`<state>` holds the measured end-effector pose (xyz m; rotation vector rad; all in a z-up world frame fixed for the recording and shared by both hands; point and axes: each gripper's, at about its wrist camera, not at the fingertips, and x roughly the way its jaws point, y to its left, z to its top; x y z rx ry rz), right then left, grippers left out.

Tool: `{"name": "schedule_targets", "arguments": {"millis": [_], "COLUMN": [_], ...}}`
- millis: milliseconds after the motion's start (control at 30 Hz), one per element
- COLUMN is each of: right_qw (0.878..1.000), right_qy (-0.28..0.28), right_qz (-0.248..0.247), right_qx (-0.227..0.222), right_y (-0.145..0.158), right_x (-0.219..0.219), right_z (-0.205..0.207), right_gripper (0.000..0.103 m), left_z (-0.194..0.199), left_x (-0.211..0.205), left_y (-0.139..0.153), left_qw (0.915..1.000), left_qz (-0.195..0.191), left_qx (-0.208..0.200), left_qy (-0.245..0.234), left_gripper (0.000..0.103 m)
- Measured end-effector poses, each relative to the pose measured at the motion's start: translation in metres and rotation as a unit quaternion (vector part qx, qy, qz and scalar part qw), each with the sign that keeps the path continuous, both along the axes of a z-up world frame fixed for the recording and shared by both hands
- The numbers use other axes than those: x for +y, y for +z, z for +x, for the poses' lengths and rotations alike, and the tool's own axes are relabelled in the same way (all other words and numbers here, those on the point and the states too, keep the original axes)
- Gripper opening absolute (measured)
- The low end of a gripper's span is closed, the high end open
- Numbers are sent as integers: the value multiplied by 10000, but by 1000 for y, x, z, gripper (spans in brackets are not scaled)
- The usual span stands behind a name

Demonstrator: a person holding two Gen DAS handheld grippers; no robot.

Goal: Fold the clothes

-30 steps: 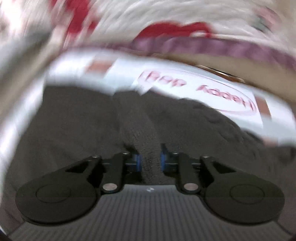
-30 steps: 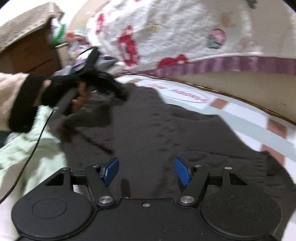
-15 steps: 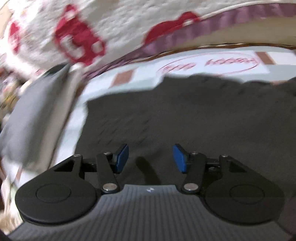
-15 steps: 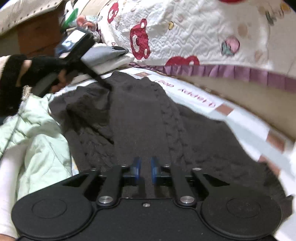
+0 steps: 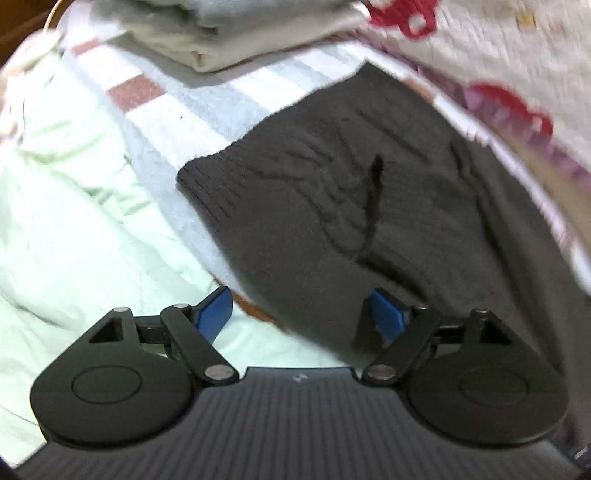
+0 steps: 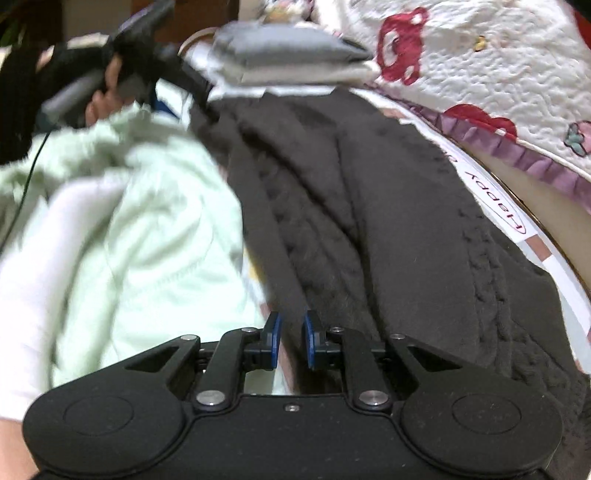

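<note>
- Fingers first: the left gripper (image 5: 301,314) has its blue pads spread wide with nothing between them, poised over the near edge of the dark brown knit sweater (image 5: 369,206); the right gripper (image 6: 291,343) has its pads drawn close together, pinching a fold at the sweater's near edge.
- Striped towel-like cover (image 5: 207,103) — white, pale blue and reddish-brown blocks — lies under everything, with red lettering along its far side in the right wrist view.
- White quilt (image 6: 480,66) with red bear figures and a purple frill runs along the right, beyond the sweater.
- Sweater itself lies spread on the cover, cable-knit ridges running lengthwise, its ribbed end toward the left gripper's view and a deep crease across the middle.
- Pale green garment (image 6: 122,221) is bunched just left of the sweater, touching its edge.
- Folded stack of grey and cream clothes (image 5: 236,33) sits at the far end — close to the sweater's far corner.
- Person's left hand (image 6: 107,81), in a black sleeve, grips the left gripper's handle above the green garment.
</note>
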<state>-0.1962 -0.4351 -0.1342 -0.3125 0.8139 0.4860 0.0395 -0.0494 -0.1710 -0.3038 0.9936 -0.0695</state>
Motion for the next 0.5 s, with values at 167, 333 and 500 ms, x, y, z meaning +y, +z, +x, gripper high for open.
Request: {"name": "schedule_targets", "arguments": {"millis": [167, 333, 500], "right_qw": [9999, 9996, 9982], "right_qy": [-88, -177, 105], "right_qz": [-71, -142, -427], "right_qx": [-73, -147, -397], "right_y": [-8, -16, -20], "right_x": [1, 2, 15], "right_z": [3, 7, 10], "right_gripper": [33, 46, 5], "left_z": [15, 20, 29], "left_x": [5, -6, -23], "left_y": [-9, -9, -12], "left_qw": [9977, 9982, 9975], "left_qz": [-568, -281, 352], "left_qx": [-52, -350, -618], "left_qy": [367, 387, 39], "left_gripper": [82, 83, 80]}}
